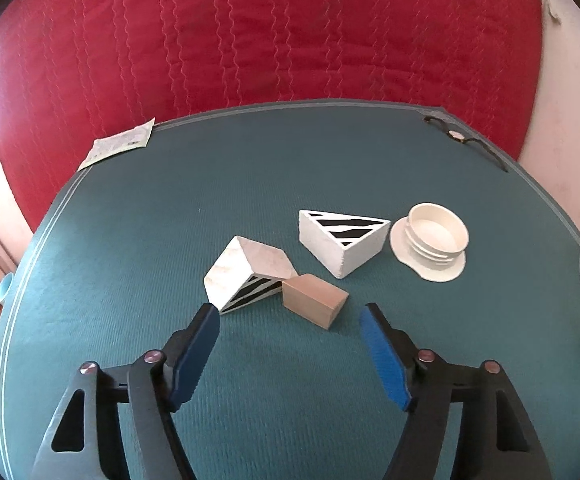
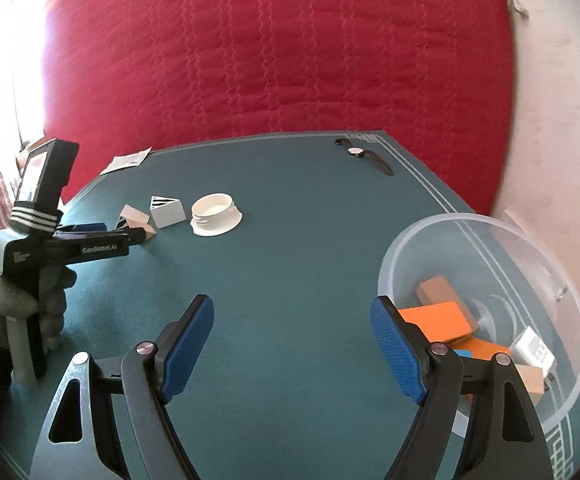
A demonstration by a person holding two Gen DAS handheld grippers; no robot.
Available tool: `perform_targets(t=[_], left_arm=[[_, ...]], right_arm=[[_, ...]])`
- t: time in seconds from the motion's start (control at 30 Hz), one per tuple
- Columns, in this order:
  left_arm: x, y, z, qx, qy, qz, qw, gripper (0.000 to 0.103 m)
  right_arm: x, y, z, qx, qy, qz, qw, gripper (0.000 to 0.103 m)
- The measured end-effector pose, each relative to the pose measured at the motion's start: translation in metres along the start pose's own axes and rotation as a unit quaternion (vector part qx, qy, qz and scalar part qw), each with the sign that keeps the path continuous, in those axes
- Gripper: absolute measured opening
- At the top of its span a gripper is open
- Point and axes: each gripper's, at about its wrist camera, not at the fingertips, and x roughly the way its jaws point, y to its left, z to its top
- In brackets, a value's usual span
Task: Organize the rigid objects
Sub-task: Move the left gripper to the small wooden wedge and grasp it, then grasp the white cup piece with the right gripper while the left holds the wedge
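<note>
On the teal mat lie a plain wooden block (image 1: pixel 315 305), a tipped white wedge with black stripes (image 1: pixel 246 278) touching its left side, an upright striped white wedge (image 1: pixel 342 240) and a white threaded cap (image 1: pixel 434 242). My left gripper (image 1: pixel 290 314) is open, its blue pads just short of the wooden block, nothing pressed between them. The right wrist view shows that left gripper (image 2: pixel 130 236), held by a gloved hand (image 2: pixel 22 300), reaching the block cluster (image 2: pixel 138 220). My right gripper (image 2: pixel 292 308) stands open and empty over bare mat, beside a clear plastic bowl (image 2: pixel 486 232) holding orange and wooden blocks (image 2: pixel 434 320).
A wristwatch (image 1: pixel 456 135) lies at the mat's far right corner and a paper slip (image 1: pixel 120 146) at its far left edge. A red quilted cover (image 1: pixel 270 40) rises behind the table. The bowl also holds a small white adapter (image 2: pixel 532 348).
</note>
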Motion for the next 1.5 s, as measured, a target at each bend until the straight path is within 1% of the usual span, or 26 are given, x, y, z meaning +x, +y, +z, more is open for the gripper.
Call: perform_targets(t=[0.1,0.27,0.33,0.43,0.53,0.6,0.67,1.0,1.13,1.3,1.4,1.5], left_arm=[[0.006,-0.001,0.003,0.002,0.01,-0.008,0.9999,0.068],[0.012,-0.003,0.007,0.01,0.014,-0.007,0.9998,0.068],[0.016,-0.004,0.008,0.014,0.022,-0.005,0.9996,0.067],[0.016,-0.007,0.008,0.02,0.021,-0.014,0.9995,0.061],[0.016,-0.007,0.008,0.02,0.019,-0.021,0.9994,0.051],[0.015,-0.006,0.008,0.019,0.018,-0.025,0.9993,0.041],[0.015,-0.006,0.008,0.017,0.017,-0.026,0.9994,0.038],[0.004,-0.003,-0.001,0.003,0.014,-0.024,0.9996,0.038],[-0.01,-0.002,-0.01,0.004,0.009,-0.028,0.9996,0.038],[-0.027,0.004,-0.018,-0.008,-0.005,-0.035,0.9993,0.038],[-0.029,0.007,-0.02,-0.013,-0.01,-0.034,0.9993,0.038],[-0.026,0.011,-0.021,-0.024,-0.006,-0.033,0.9992,0.038]], right_arm=[[0.005,0.002,0.001,0.001,0.004,0.004,1.0,0.082],[0.012,0.006,0.001,-0.001,0.013,0.008,1.0,0.082],[0.013,0.009,0.001,-0.003,0.015,0.01,1.0,0.082],[0.016,0.014,0.002,-0.005,0.019,0.01,1.0,0.082],[0.019,0.019,0.005,-0.004,0.027,0.021,0.999,0.082],[0.021,0.022,0.007,-0.004,0.031,0.025,0.999,0.082],[0.023,0.026,0.009,-0.006,0.035,0.03,0.999,0.082],[0.043,0.033,0.023,0.005,0.055,0.045,0.998,0.082],[0.061,0.037,0.034,0.014,0.065,0.05,0.997,0.082],[0.084,0.051,0.05,0.005,0.062,0.049,0.997,0.082],[0.101,0.058,0.061,0.003,0.061,0.048,0.997,0.082],[0.116,0.064,0.07,0.001,0.058,0.043,0.997,0.082]])
